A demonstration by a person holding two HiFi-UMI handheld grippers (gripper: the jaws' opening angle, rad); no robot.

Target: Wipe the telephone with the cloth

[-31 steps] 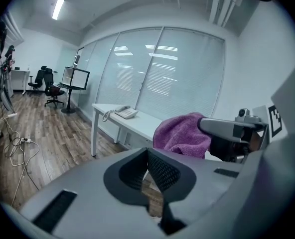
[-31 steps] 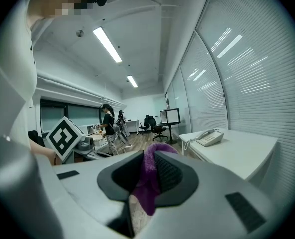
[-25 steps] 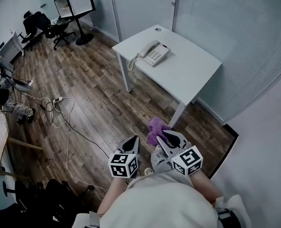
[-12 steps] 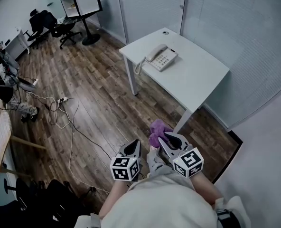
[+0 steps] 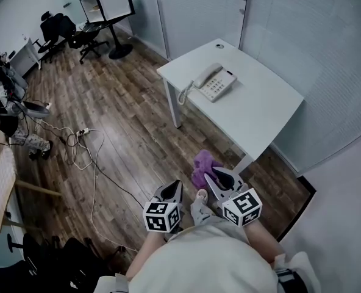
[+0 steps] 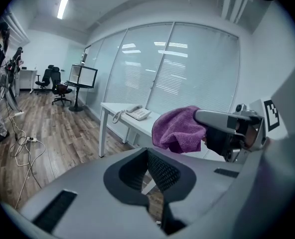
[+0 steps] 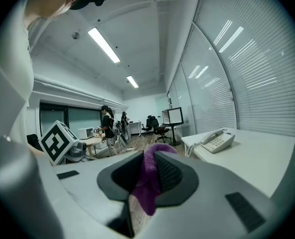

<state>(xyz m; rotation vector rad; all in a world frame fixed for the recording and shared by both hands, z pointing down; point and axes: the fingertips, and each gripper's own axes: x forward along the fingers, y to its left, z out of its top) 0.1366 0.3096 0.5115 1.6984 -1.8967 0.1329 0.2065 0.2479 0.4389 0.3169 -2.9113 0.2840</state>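
Telephone [image 5: 215, 82] in white sits on the white table [image 5: 263, 112], toward its far left corner, with the handset on its cradle and the curly cord hanging over the table edge. The table stands against a glass wall with blinds [image 5: 327, 47], on a wooden floor [image 5: 125, 121]. The purple cloth [image 5: 202, 165] is well apart from the telephone, held in the air over the floor just short of the table's near corner. The right gripper [image 5: 214, 177] has its jaws closed on the cloth: in the right gripper view a fold of purple fabric [image 7: 150, 183] is pinched between the two black pads and bunches out past their tips, with the telephone [image 7: 217, 141] ahead and to the right on the table [image 7: 259, 156]. The left gripper [image 5: 172, 186] is beside the right one, close to the person's body, and its jaws are closed together with nothing between them; the left gripper view shows the ribbed pads [image 6: 160, 171] meeting on empty air. In that same view the cloth [image 6: 179, 129] hangs off the tip of the right gripper [image 6: 202, 119] to the right, and the telephone [image 6: 137, 113] lies farther off on the table [image 6: 110, 106]. Both grippers point toward the table. Loose cables [image 5: 83, 145] trail across the floor on the left, and black office chairs [image 5: 77, 36] stand at the far end of the room beside a screen on a stand [image 5: 107, 3].
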